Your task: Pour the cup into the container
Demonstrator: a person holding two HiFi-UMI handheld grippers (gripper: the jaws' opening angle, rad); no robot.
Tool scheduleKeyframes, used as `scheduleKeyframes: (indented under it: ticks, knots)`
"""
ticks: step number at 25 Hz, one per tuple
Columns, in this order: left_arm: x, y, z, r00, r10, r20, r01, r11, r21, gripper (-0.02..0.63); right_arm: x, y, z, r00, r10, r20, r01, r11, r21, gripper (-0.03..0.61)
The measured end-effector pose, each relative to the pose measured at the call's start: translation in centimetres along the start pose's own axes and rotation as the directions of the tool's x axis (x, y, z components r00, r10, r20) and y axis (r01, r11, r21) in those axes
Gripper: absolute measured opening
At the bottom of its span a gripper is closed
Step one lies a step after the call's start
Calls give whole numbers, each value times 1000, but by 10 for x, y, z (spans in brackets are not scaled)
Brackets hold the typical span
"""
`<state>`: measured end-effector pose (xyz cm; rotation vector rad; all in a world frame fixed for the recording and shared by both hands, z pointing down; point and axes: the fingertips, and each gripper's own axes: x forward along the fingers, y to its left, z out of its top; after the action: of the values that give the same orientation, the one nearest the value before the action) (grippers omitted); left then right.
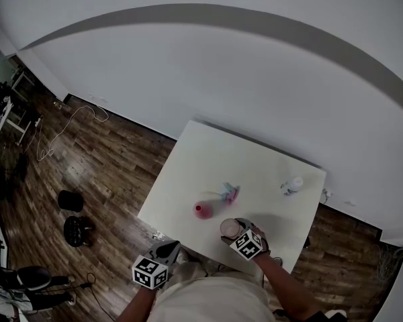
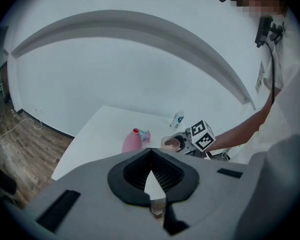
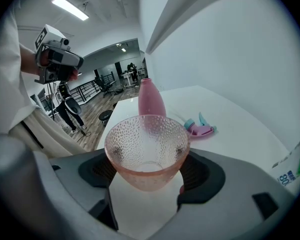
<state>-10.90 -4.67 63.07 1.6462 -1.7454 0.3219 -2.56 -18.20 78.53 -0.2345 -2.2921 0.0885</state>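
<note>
A pink dimpled glass cup (image 3: 146, 151) stands upright between the pads of my right gripper (image 3: 147, 176), which is shut on it. In the head view this cup (image 1: 229, 227) is over the table's near edge, right of the pink bottle (image 1: 202, 210). The bottle (image 3: 151, 101) stands upright with an open neck just beyond the cup. Its spray cap (image 1: 230, 193) lies on the table behind it. My left gripper (image 1: 166, 251) hangs off the table's near left edge. Its jaws (image 2: 157, 206) meet, with nothing between them. I cannot tell what the cup holds.
The white table (image 1: 188, 173) stands against a white wall. A small white bottle (image 1: 292, 185) stands near its far right edge. Wood floor lies to the left, with black objects (image 1: 72, 220) and a cable on it.
</note>
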Motion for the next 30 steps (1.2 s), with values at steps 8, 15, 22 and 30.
scheduleKeyframes:
  ticks: [8,15,22,30]
  knots:
    - [-3,-3,-3,1000,0,1,0,1000,-6,11,8,-2,-9,1000,-22,-9,22,1000,-8,374]
    - [-5,-9,-16,1000,-14,-19,13,1000,-28,11,10,-5,-20,998,-64,7,64,998,-7,374]
    - [-6,-13,-23,999,-25,-31,24,999,-31,11,9,-12,-28,994,-112,1,112,994,10,385]
    - [-8,-15,-21,999,-41,8,41,996,-75,11,-25,-14,-9,982,-147,120,143,989,36,466]
